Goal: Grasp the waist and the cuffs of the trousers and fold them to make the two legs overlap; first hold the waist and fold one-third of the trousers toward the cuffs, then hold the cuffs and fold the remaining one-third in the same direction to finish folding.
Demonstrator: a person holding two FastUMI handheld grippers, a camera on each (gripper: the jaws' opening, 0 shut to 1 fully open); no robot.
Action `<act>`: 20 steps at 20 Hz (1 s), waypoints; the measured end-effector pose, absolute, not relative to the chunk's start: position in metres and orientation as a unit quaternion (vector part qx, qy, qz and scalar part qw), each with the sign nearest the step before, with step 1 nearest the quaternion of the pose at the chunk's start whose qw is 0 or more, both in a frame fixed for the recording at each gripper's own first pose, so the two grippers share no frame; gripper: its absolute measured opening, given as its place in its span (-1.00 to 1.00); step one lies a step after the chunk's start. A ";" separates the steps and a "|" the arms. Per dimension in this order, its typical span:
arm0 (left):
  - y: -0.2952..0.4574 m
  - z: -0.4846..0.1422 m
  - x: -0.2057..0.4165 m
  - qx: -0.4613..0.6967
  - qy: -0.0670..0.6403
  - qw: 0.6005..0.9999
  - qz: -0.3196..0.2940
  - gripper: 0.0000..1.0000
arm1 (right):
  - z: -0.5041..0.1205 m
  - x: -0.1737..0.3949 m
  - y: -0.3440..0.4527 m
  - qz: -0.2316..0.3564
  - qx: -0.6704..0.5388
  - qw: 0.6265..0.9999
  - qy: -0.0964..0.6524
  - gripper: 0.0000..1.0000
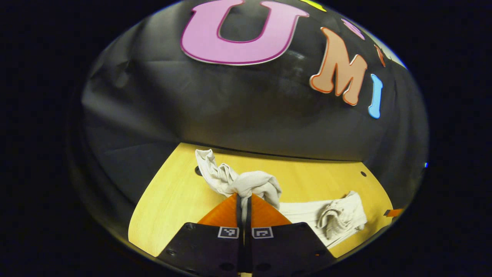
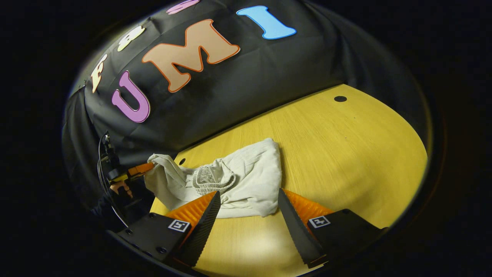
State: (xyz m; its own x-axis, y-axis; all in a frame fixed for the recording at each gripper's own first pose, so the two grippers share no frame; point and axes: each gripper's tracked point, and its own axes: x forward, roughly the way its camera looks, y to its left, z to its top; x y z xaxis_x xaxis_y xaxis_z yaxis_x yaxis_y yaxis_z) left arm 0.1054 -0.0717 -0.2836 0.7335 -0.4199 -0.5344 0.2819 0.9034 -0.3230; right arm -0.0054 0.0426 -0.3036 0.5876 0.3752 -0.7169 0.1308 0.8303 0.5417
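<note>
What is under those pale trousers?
The trousers lie bunched on a yellow wooden table; one end is lifted by the left gripper. The tabletop beneath the cloth is covered.

Trousers (image 2: 246,173) pale beige-grey, plain; table (image 2: 346,146) yellow wood-grain w/ dark holes.

Yellow wooden table (image 2: 346,146), small holes (image 2: 340,99)

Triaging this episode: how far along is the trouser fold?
Early. Done: left gripper has its jaws shut on one end of the trousers. In hand: right gripper hangs open at the elastic waist. Left: overlapping the legs and both third-folds; the trousers lie bunched on the table.
</note>
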 end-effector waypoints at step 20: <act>-0.369 -0.223 0.004 -0.054 0.306 0.875 -0.370 -1.00 | -0.299 -0.037 -0.104 0.013 0.311 0.852 0.422 0.92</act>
